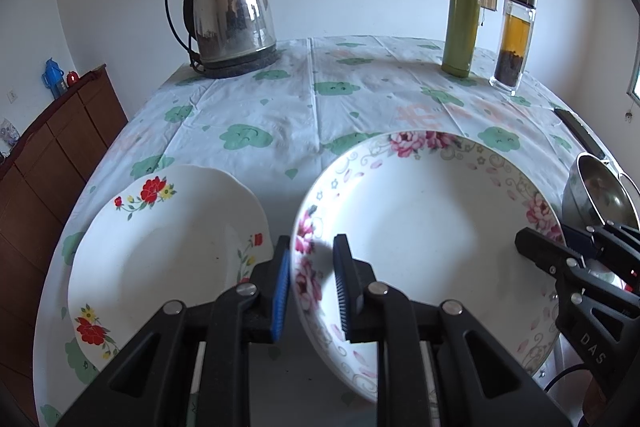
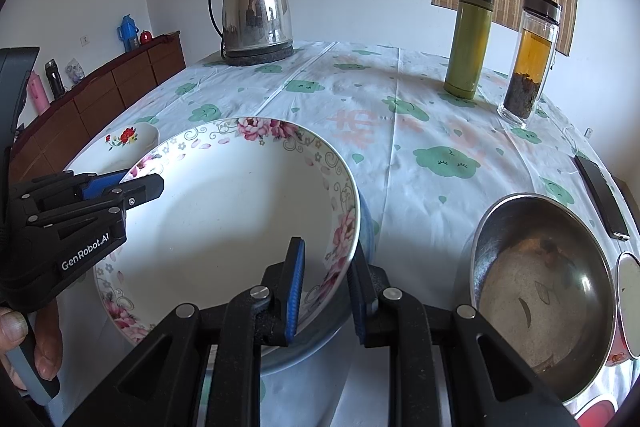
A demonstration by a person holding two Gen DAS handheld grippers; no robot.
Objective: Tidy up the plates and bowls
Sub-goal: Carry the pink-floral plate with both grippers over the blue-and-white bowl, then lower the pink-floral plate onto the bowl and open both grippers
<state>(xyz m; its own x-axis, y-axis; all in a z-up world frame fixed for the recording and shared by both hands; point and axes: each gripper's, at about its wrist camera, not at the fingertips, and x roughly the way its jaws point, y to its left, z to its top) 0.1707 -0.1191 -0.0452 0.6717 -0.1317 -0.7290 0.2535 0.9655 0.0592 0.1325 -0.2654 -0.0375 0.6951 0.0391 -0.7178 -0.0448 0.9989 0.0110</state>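
A big white bowl with pink flowers (image 1: 432, 227) sits near the front of the table (image 1: 280, 107). Nothing is in it. The left gripper (image 1: 310, 287) pinches the bowl's left rim, one blue pad inside and one outside. The right gripper (image 2: 326, 291) pinches the right rim the same way. The bowl looks lifted a little off the cloth.

Just to the left lies a white plate with red flowers (image 1: 168, 259). It is bare too.

To the right sits a shiny metal bowl (image 2: 544, 291). It has a few small bits in the bottom; I cannot tell what they are.

At the back stand a silver kettle (image 1: 232, 15), a green flask (image 1: 462, 27) with its lid on, and a clear bottle (image 1: 514, 39) of yellow tea with dark leaves at the bottom. A dark phone (image 2: 602, 195) lies by the right edge.
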